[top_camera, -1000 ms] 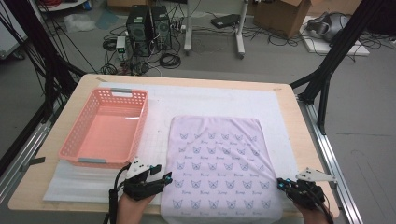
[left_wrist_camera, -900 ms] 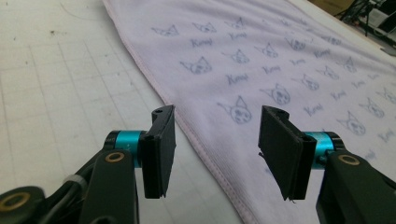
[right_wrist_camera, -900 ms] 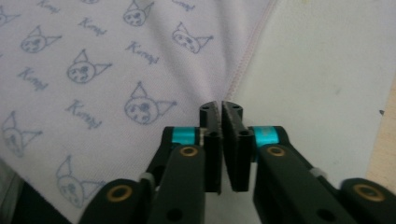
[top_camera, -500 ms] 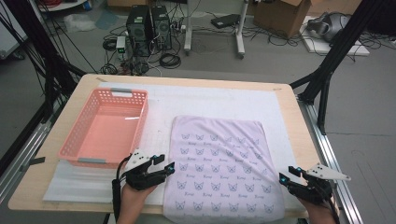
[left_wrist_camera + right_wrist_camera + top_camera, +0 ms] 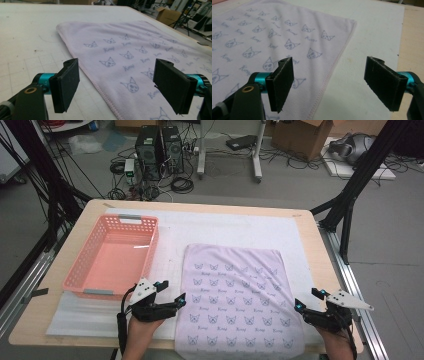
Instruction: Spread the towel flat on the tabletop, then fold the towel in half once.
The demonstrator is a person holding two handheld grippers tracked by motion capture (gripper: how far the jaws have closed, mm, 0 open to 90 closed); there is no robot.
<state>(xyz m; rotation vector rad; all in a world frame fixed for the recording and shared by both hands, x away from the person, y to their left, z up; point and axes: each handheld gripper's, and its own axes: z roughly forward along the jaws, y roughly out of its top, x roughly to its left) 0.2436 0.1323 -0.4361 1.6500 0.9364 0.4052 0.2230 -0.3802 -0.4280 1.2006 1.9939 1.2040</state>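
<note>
1. Towel (image 5: 239, 301) lies flat on the white mat (image 5: 225, 232) of the counter (image 5: 310, 227), beside the pink basket (image 5: 112, 257).
2. Left gripper (image 5: 170, 296) at the towel's left edge: jaws spread after just opening, nothing pinched.
3. Right gripper (image 5: 307, 300) at its right edge: the same, bare mat beyond.

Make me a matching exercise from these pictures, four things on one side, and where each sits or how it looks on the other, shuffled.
Things:
1. basket
2. towel
3. left gripper
4. right gripper

Descriptions:
A. lilac, spread flat, cat-face print
B. open, at the towel's right edge
C. pink, empty, left on the table
D. open, at the towel's left edge

Pairs: 1-C, 2-A, 3-D, 4-B
</note>
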